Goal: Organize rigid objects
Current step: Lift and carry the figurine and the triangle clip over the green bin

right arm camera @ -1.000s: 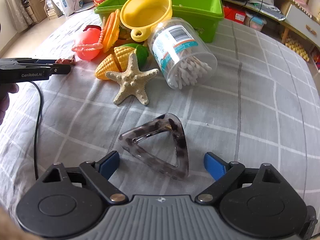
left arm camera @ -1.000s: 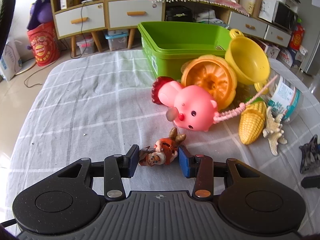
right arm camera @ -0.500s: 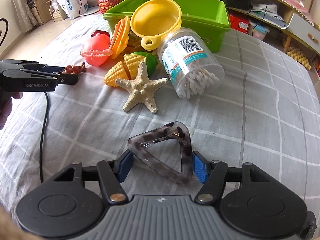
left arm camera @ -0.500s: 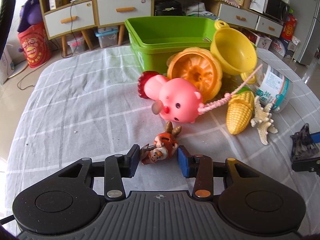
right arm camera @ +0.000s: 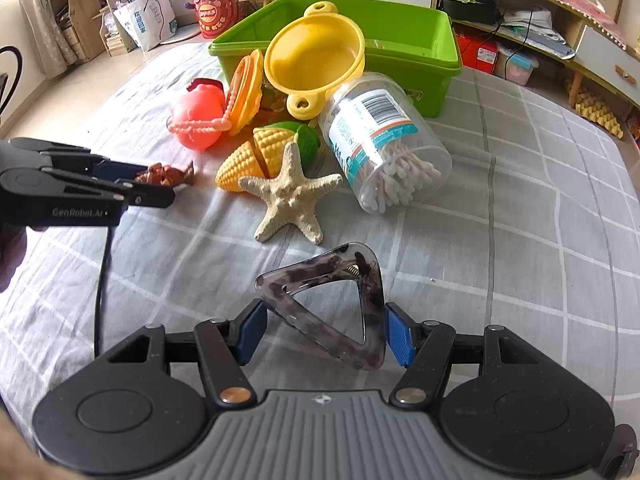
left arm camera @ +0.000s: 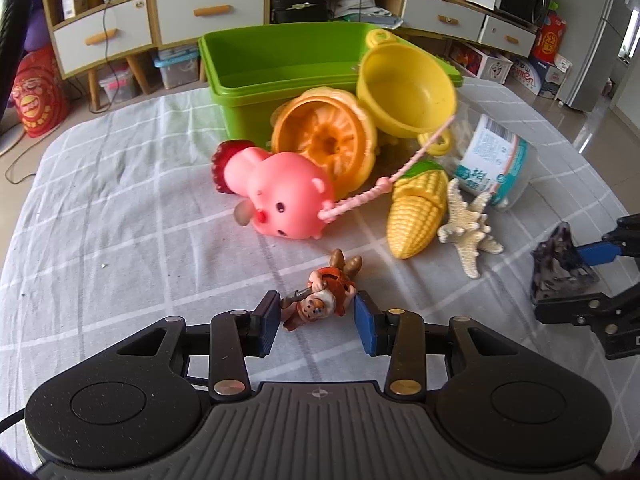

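**Q:** Grey checked cloth [left arm camera: 120,208] covered the table, so what did each tool hold, and why that way?

**A:** The left gripper [left arm camera: 316,322] was closed from both sides onto a small brown-and-orange plastic dwarf figurine [left arm camera: 324,300], its blue pads [left arm camera: 267,320] pressed to the toy's sides. The figurine seemed lifted just clear of the cloth, though I could not be sure. The right gripper [right arm camera: 322,330] clasped a mottled grey triangular plastic hair claw [right arm camera: 332,304] across its widest part — probably the steadiest hold on so open a frame.

**Q:** Where would they go?

**A:** Likely into the green rectangular plastic bin [right arm camera: 424,36] at the far side, which looked empty. A heap lay in front of it: a yellow plastic toy pot [right arm camera: 316,56] leaning on its rim, an orange ridged plastic pumpkin half [left arm camera: 324,140], a pink rubber pig toy [left arm camera: 280,200] with a pink beaded cord [left arm camera: 360,196], a yellow plastic corn cob [left arm camera: 420,208], a pale dried starfish [right arm camera: 290,194] and a clear plastic jar of cotton swabs [right arm camera: 384,140] on its side.

**Q:** Any risk?

**A:** Both loads had to pass over that heap — carried low, they might catch the pot.
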Action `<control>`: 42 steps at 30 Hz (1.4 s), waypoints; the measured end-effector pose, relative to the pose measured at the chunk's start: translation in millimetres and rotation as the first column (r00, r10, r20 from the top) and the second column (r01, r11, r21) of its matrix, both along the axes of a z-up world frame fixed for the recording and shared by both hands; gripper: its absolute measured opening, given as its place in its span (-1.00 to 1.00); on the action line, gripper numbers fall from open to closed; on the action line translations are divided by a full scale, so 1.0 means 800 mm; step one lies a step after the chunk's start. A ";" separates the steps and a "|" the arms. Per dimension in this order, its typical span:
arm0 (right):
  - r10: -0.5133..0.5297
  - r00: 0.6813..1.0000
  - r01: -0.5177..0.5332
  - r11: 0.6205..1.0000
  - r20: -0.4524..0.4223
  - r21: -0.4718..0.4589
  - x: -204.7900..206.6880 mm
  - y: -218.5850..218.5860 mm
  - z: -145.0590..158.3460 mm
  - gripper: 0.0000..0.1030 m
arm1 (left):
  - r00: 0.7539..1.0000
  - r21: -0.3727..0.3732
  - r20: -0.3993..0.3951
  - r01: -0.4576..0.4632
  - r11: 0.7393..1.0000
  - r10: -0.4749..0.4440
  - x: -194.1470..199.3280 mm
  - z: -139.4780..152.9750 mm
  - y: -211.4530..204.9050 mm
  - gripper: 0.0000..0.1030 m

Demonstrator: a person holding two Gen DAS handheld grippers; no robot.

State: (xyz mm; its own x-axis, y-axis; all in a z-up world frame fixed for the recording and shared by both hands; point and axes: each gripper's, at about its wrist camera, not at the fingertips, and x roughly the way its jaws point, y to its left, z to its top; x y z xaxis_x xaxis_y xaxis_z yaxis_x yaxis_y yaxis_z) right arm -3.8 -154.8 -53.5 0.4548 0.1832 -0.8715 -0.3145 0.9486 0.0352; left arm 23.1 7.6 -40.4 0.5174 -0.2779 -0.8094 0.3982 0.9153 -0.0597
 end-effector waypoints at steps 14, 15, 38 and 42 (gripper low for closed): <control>-0.034 0.999 0.032 0.998 0.031 0.061 0.008 0.004 0.019 -0.16 | 1.000 -0.063 0.010 0.027 0.998 -0.026 -0.005 0.018 -0.003 -0.18; -0.037 0.999 0.035 0.997 0.033 0.064 0.009 0.004 0.020 -0.16 | 0.999 -0.067 0.015 0.029 0.997 -0.029 -0.006 0.021 -0.007 -0.18; -0.073 0.994 0.065 0.993 0.079 0.101 0.040 0.009 0.056 -0.16 | 0.997 -0.182 0.072 -0.010 0.983 0.024 0.000 0.057 -0.019 -0.18; -0.057 0.994 0.049 0.996 0.097 0.076 0.049 0.013 0.064 -0.16 | 0.996 -0.208 0.065 -0.046 0.977 0.061 0.011 0.063 -0.012 -0.18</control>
State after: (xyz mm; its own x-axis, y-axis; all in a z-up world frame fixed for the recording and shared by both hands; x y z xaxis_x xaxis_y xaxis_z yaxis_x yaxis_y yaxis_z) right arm 35.2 -144.5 -2.1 0.5489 0.2186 -0.8068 -0.2694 0.9600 0.0768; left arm 32.0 -1.8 10.1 0.5899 -0.4051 -0.6985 0.3590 0.9064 -0.2225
